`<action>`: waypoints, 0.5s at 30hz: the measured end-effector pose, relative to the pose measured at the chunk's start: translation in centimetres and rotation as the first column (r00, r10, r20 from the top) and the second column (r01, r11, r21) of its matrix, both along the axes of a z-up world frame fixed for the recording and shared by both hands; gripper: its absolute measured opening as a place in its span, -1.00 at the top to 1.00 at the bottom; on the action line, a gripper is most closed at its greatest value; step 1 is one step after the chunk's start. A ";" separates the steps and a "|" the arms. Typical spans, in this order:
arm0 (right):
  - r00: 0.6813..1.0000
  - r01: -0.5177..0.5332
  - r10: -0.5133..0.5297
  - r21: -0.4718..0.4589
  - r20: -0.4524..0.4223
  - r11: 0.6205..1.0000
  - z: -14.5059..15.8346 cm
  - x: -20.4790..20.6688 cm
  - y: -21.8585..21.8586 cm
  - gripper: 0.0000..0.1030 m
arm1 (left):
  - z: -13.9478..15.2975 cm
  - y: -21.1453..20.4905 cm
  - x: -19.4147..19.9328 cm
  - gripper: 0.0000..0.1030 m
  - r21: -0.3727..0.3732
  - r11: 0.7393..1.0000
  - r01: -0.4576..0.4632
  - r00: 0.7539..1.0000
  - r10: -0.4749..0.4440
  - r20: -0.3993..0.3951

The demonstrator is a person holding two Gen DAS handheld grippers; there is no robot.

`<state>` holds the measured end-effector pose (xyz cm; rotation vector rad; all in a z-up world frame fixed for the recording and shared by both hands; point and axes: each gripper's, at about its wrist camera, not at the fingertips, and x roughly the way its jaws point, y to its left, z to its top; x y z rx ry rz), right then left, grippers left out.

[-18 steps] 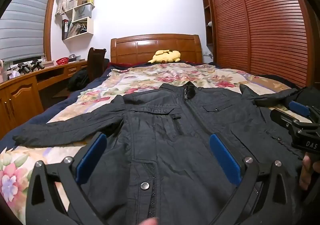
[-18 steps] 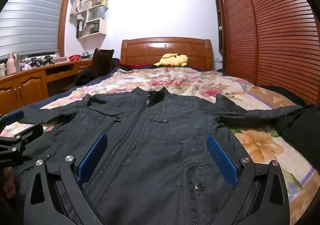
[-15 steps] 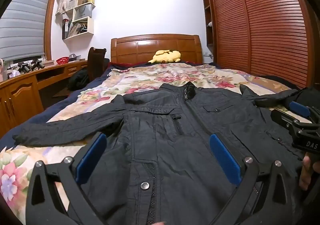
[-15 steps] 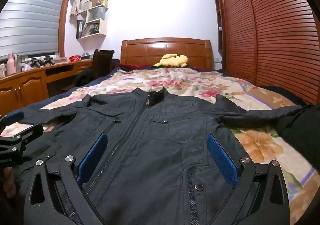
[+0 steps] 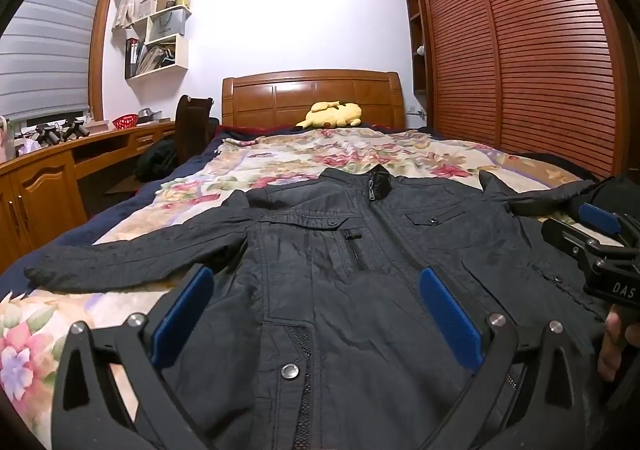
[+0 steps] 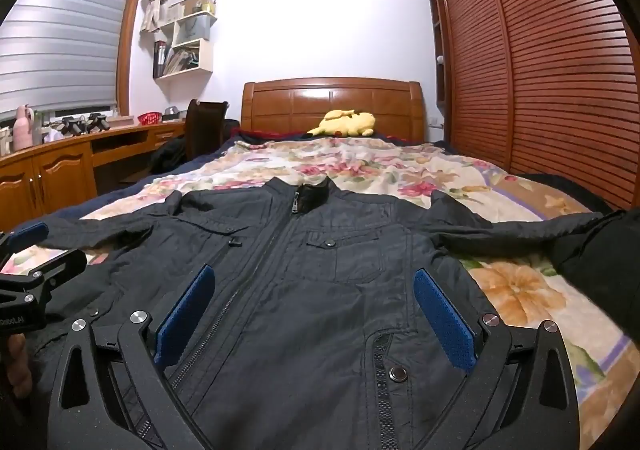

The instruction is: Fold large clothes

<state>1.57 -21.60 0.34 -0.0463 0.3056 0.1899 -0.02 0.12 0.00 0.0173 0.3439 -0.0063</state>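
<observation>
- Left gripper (image 5: 316,310): jaws spread wide, blue pads (image 5: 182,316) clear of cloth, nothing held; it hovers over the lower front of the black jacket (image 5: 360,262).
- Right gripper (image 6: 312,310): jaws equally wide, empty, above the jacket's hem on the other side of the zipper (image 6: 294,204).
- Jacket lies flat, front up, zipped, sleeves out to both sides, on the floral bedspread (image 6: 380,166).
- Yellow plush toy (image 5: 332,115) rests by the headboard (image 5: 312,94), well apart from the jacket.

left wrist: low, facing headboard (image 5: 312,96) | right wrist: alongside | shared: jacket (image 5: 360,250)
</observation>
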 end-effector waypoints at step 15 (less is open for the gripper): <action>1.000 0.000 0.000 0.000 0.002 1.000 0.0 0.0 0.0 -0.98 | 0.0 0.0 -0.1 -1.00 0.000 1.000 -0.001 1.000 0.001 0.005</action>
